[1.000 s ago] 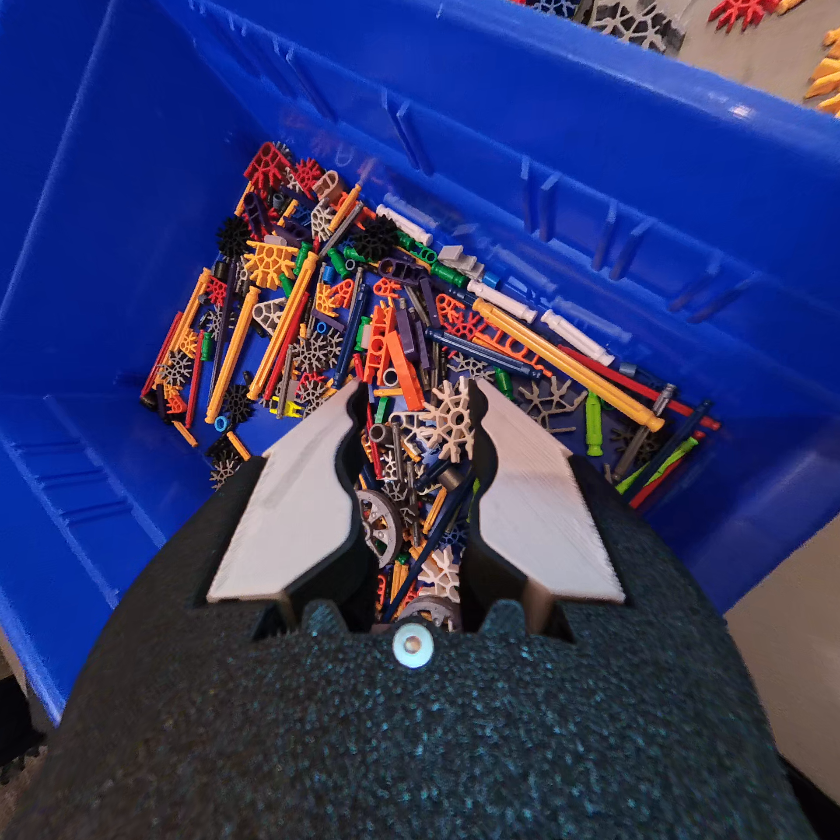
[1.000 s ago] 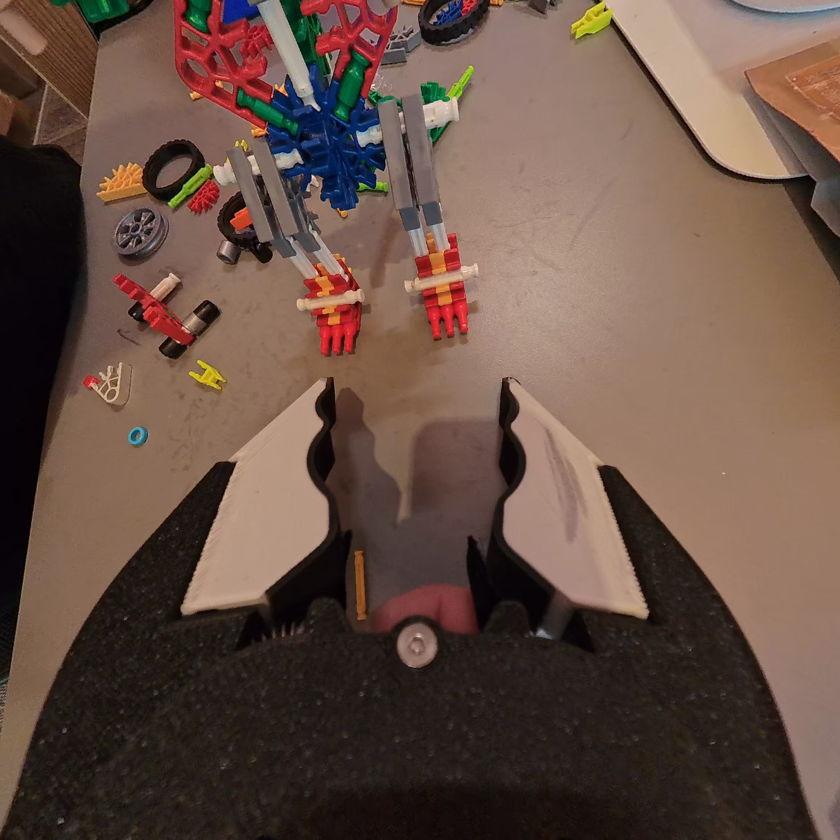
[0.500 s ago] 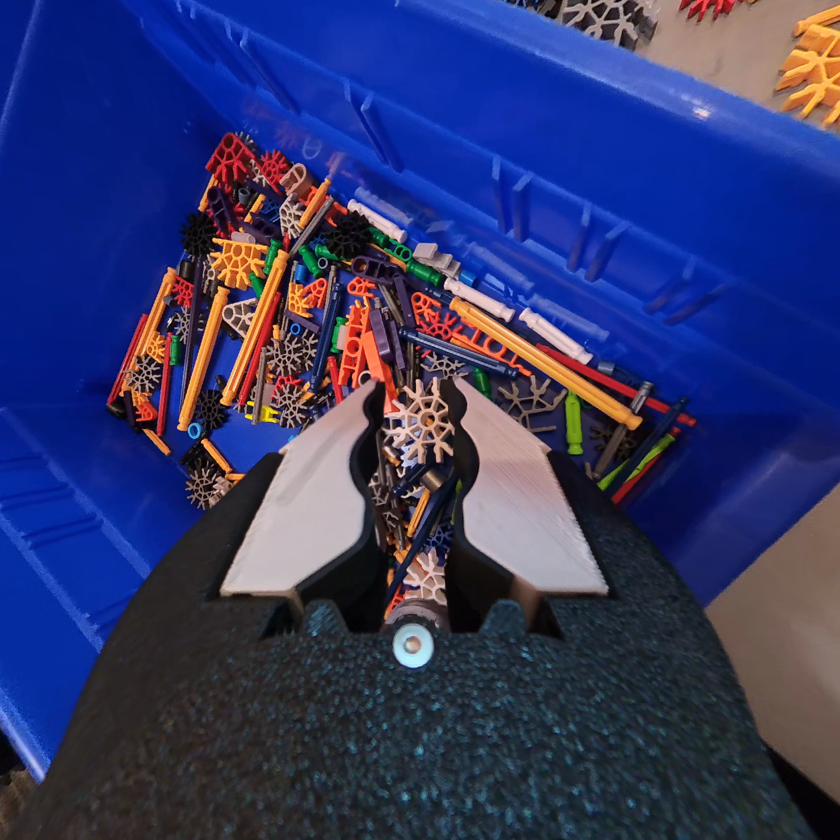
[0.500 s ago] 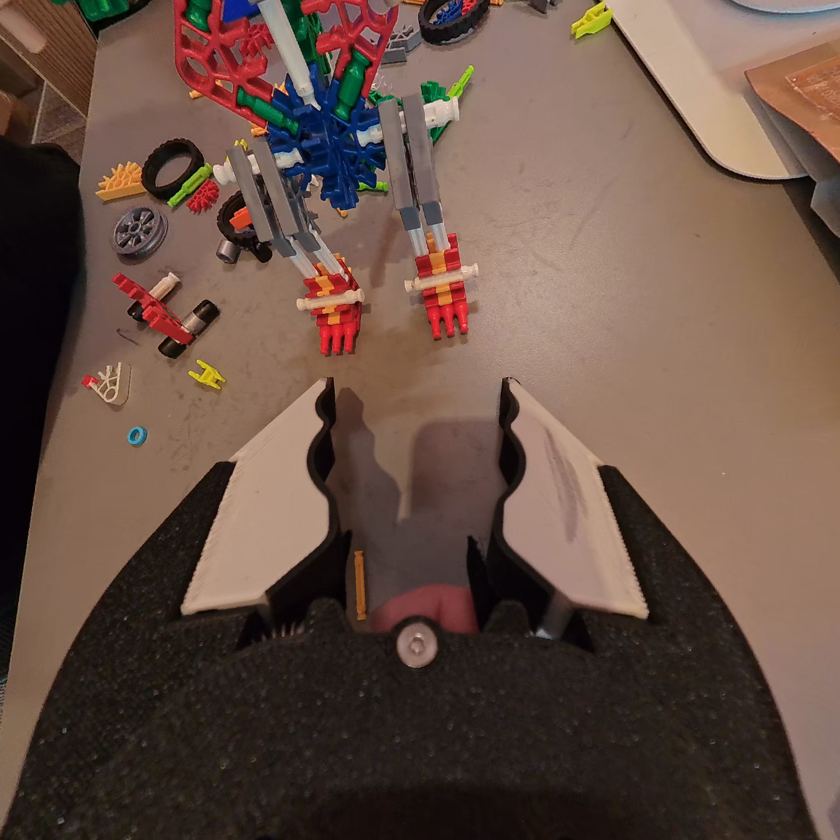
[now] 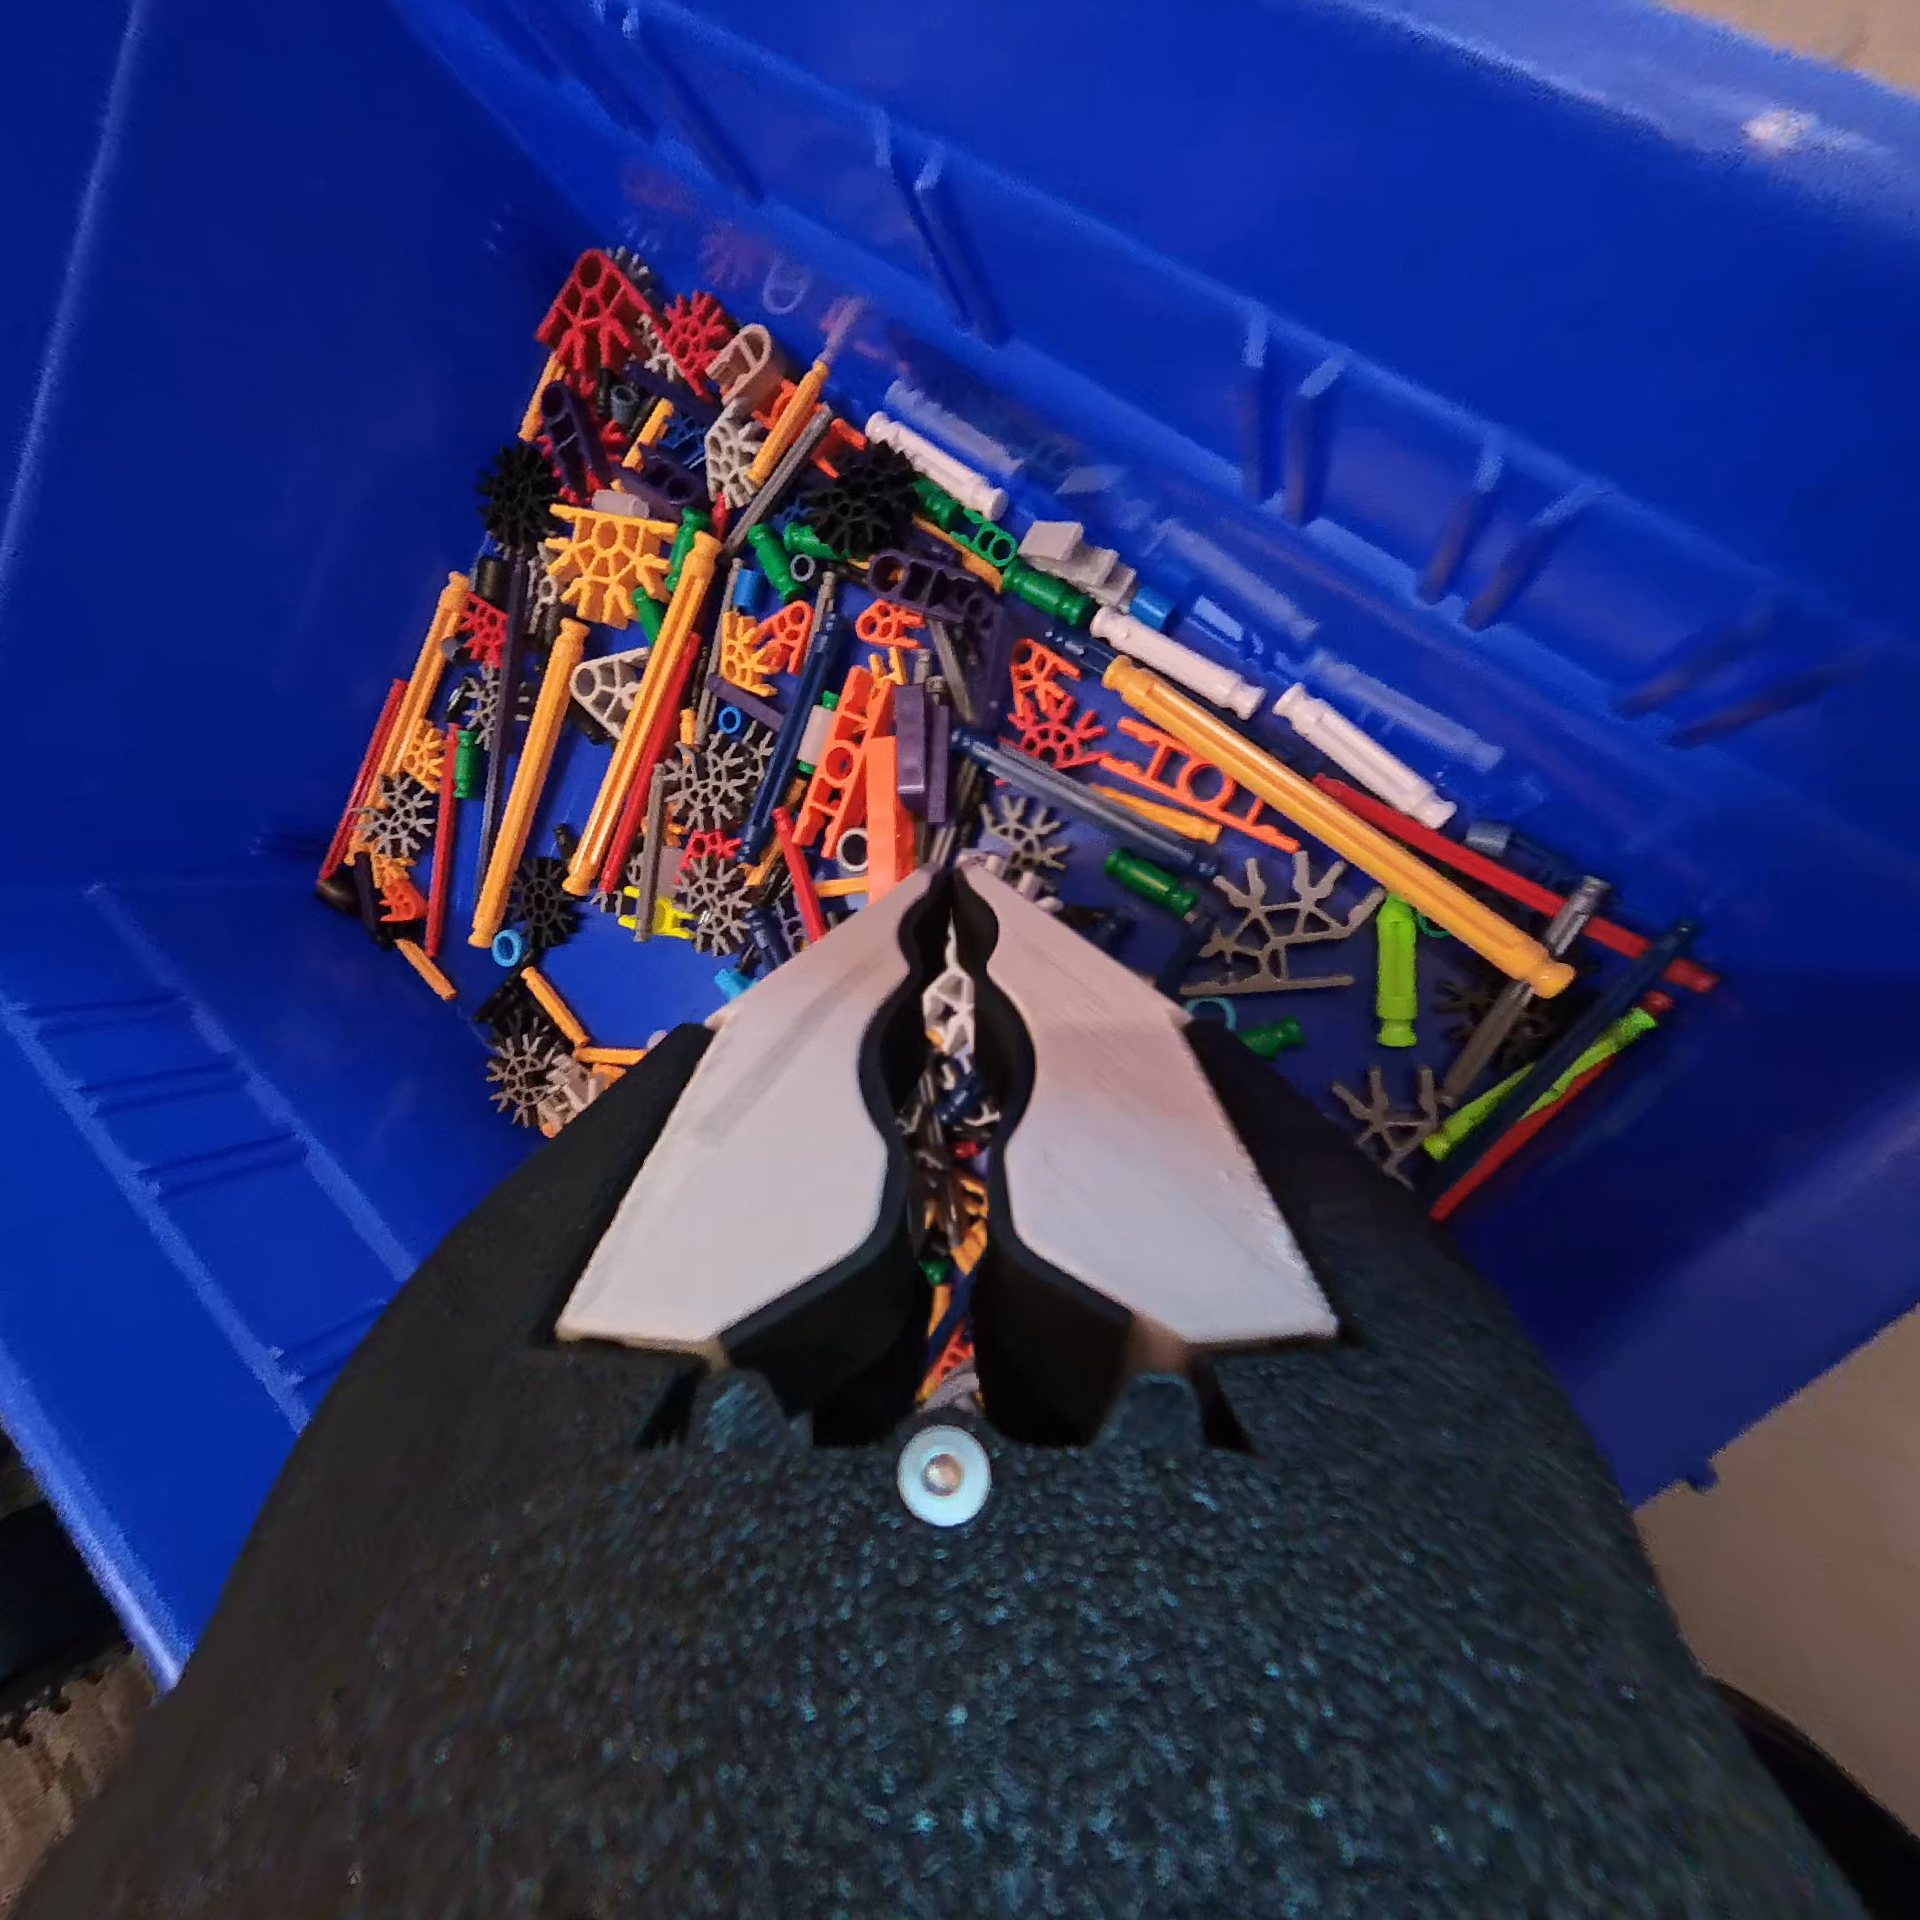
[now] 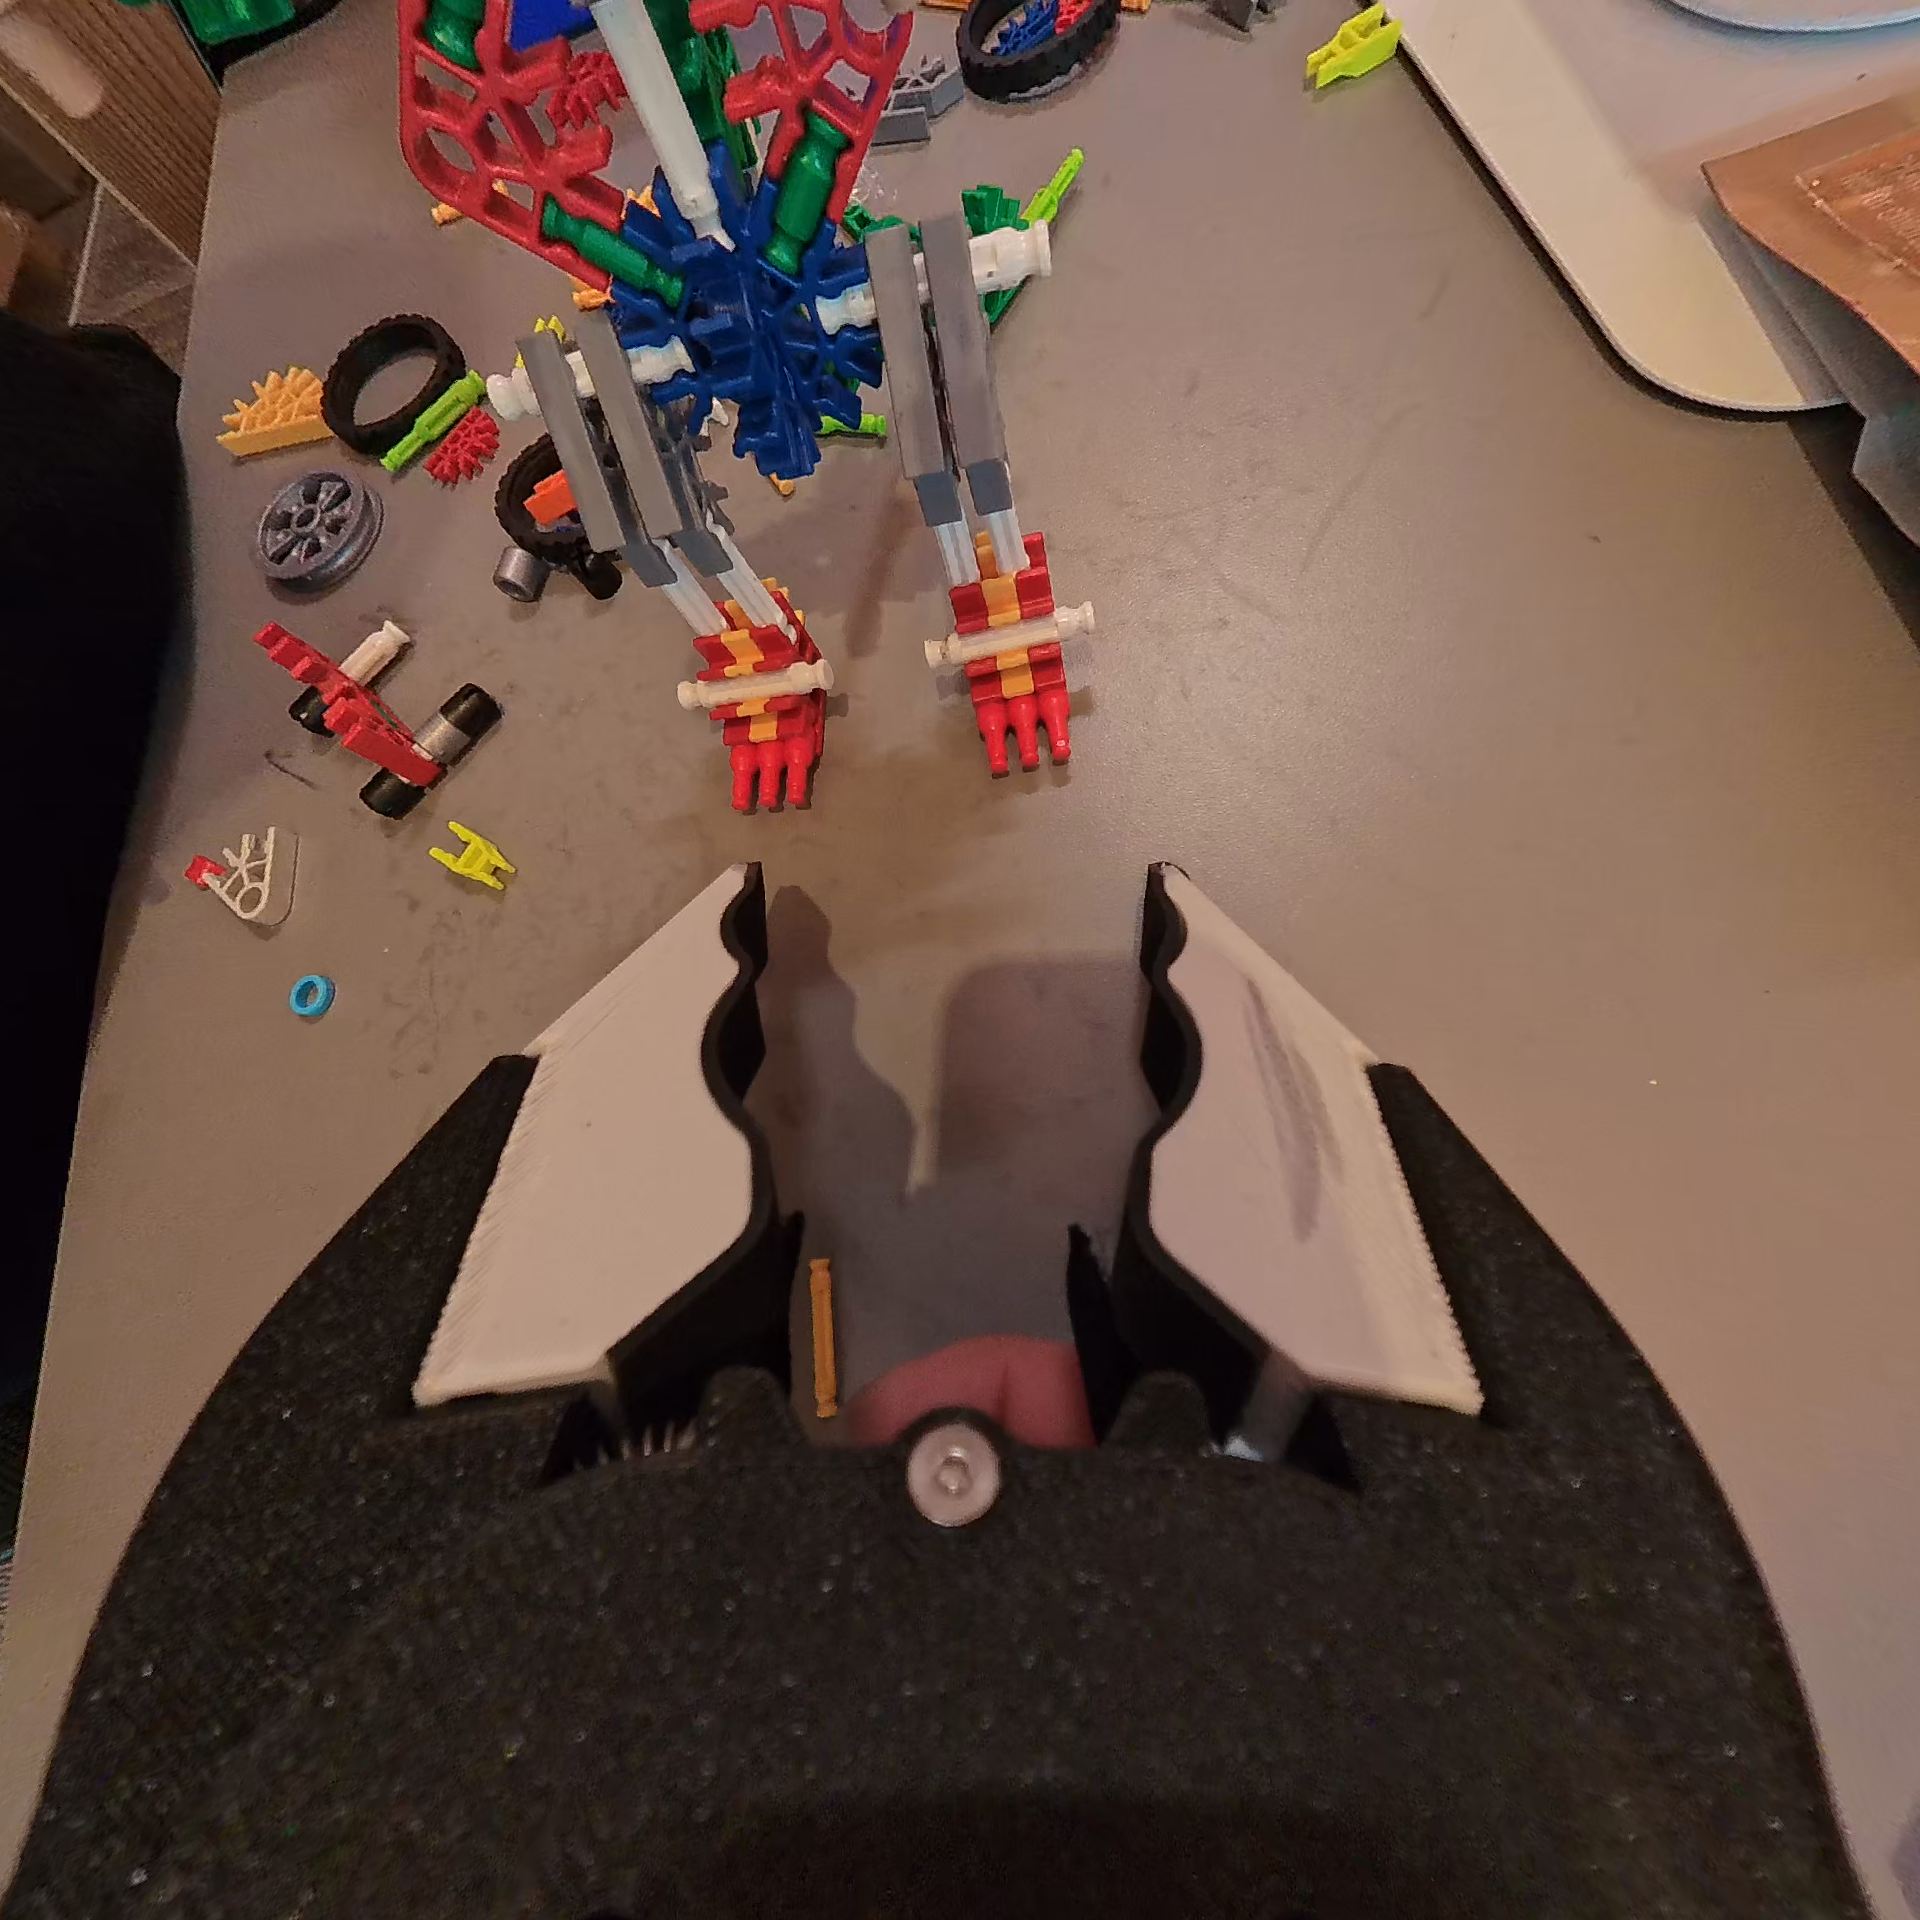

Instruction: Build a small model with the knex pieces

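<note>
The left claw reaches down into a blue plastic bin, its fingers drawn together at the tips and clamped on a pale snowflake-shaped connector, which shows in the narrow gap between them; beneath and around lies a heap of loose construction-toy pieces: long orange rods, white rods, black gear-like connectors and a lime-green rod, all on the bin floor.

The right claw hangs over a grey table with its fingers wide apart and nothing between them; just ahead stands a built model with a blue hub, grey legs and red-and-yellow feet; to its left lie a black tyre, a grey wheel, a small red assembly, a yellow clip and a blue ring.
</note>
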Demonstrator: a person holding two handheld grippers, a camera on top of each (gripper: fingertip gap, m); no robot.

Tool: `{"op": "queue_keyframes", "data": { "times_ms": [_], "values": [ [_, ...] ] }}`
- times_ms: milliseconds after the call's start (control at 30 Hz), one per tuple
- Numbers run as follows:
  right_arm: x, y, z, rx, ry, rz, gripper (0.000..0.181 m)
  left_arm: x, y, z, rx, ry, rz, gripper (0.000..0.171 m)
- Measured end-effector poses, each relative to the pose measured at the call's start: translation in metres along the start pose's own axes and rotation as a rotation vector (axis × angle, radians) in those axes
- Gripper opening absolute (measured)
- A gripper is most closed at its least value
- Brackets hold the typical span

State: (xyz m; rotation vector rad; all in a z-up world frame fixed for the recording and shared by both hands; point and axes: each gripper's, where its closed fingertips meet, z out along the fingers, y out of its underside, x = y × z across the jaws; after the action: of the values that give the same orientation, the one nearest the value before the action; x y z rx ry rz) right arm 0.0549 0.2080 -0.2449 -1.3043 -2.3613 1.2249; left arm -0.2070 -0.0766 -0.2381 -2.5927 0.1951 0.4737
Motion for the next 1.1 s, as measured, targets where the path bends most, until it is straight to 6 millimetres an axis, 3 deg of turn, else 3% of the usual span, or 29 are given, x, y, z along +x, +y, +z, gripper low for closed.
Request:
{"op": "queue_keyframes", "data": {
  "times_ms": [367, 567, 800, 1000, 1100],
  "values": [
    [0.0, 0.0, 0.0, -0.001, 0.002, -0.003, 0.073, -0.027, -0.002, -0.01, 0.026, -0.11, -0.086, 0.0],
    [0.0, 0.0, 0.0, 0.0, -0.001, 0.001, 0.072, -0.033, -0.002, -0.014, 0.029, -0.13, -0.117, 0.012],
    [0.0, 0.0, 0.0, 0.0, 0.0, 0.0, 0.072, -0.029, 0.0, -0.013, 0.014, -0.101, -0.125, 0.02],
    [0.0, 0.0, 0.0, 0.0, 0.0, 0.0, 0.072, 0.0, 0.008, -0.006, -0.031, 0.056, -0.125, 0.036],
    [0.0, 0.0, 0.0, 0.0, -0.001, 0.001, 0.072, 0.005, 0.011, -0.003, -0.059, 0.075, -0.128, 0.04]
  ]
}}
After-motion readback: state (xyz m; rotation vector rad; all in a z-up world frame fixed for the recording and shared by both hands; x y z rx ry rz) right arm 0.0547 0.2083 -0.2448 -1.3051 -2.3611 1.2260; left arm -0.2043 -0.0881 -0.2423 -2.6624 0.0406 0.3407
